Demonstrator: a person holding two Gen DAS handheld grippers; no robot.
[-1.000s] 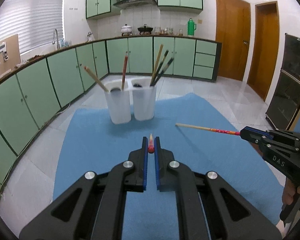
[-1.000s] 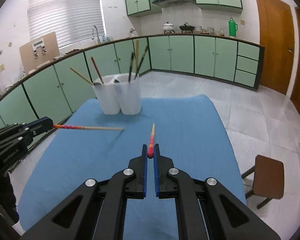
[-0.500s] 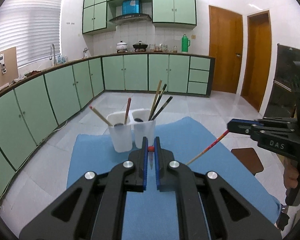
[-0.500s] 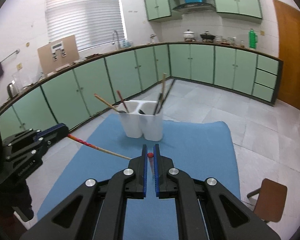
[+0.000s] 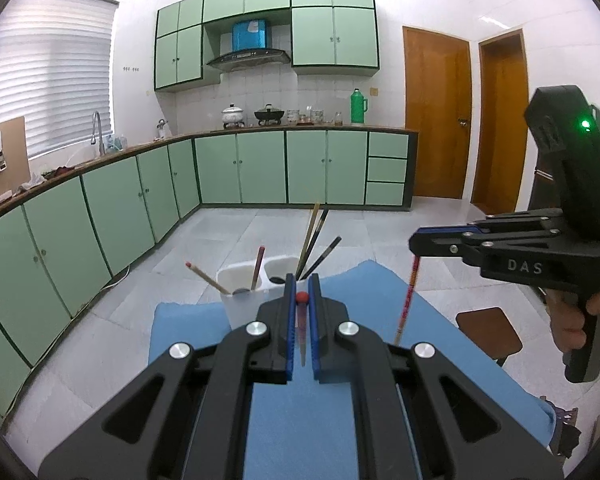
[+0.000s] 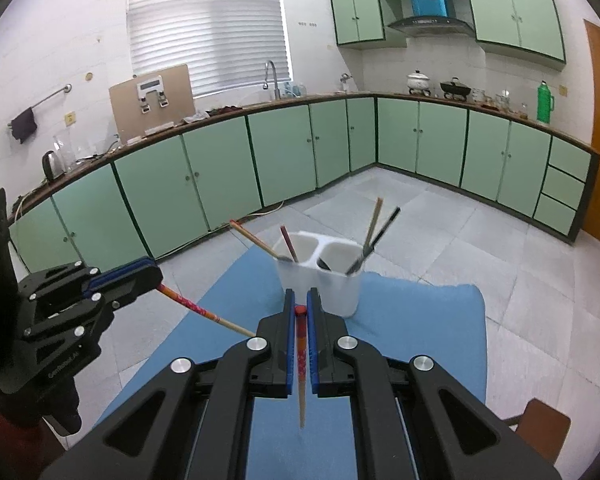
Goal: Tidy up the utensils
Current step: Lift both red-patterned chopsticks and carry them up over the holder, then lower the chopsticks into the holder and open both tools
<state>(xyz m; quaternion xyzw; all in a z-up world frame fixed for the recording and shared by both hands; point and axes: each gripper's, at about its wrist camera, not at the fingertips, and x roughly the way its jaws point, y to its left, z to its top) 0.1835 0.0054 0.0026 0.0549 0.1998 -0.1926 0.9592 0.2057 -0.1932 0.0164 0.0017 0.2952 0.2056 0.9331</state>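
Left tool (image 5: 301, 298) is clamped on a red-tipped chopstick (image 5: 302, 332); right tool (image 6: 300, 310) likewise pinches its own chopstick (image 6: 301, 364). Both hang above the blue surface (image 6: 412, 320), near the white holder (image 6: 320, 276) with four chopsticks.

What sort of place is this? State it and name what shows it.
A home kitchen, most likely: green cabinets under a long counter, a sink tap below the window, and a range hood above a pot and wok.
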